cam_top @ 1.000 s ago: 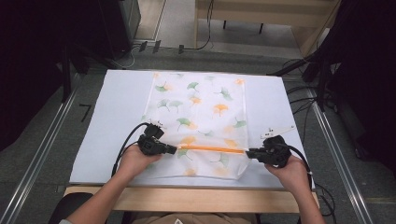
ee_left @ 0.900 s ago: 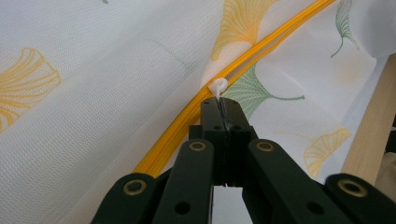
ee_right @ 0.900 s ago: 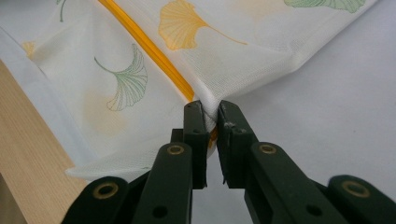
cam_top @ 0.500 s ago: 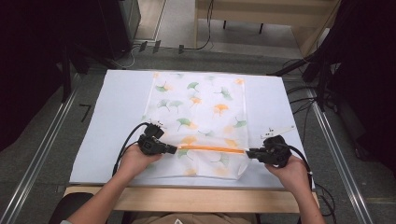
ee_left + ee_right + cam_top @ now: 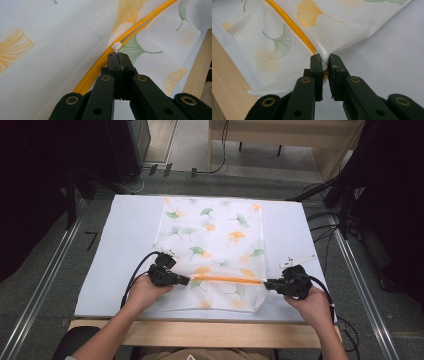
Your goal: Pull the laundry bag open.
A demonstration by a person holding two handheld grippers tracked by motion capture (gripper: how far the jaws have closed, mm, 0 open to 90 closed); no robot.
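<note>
- Nothing has shifted since the earlier high view; both my hands and the bag lie just where they did a second ago
- my left gripper [image 5: 189, 280] sits at the left end of the orange zipper [image 5: 226, 279]; in the left gripper view its jaws are pressed together on the small white zipper pull tab [image 5: 116, 46], which sticks up between the tips
- my right gripper [image 5: 266, 284] is at the zipper's right end; in the right gripper view its jaws stand narrow, pinching a gathered corner of the white mesh laundry bag with green and orange ginkgo leaf prints [image 5: 342, 27], right where the orange zipper runs in
- the mesh bag [image 5: 215, 240] lies flat on the white table mat [image 5: 125, 235], its long side running away from me; the zipper crosses it near my edge, drawn straight between the two grippers
- the bag's near edge lies close to the light wooden table edge [image 5: 200, 332], which shows beside the mat in both gripper views
- black cables [image 5: 134, 277] trail from each gripper back toward my wrists
</note>
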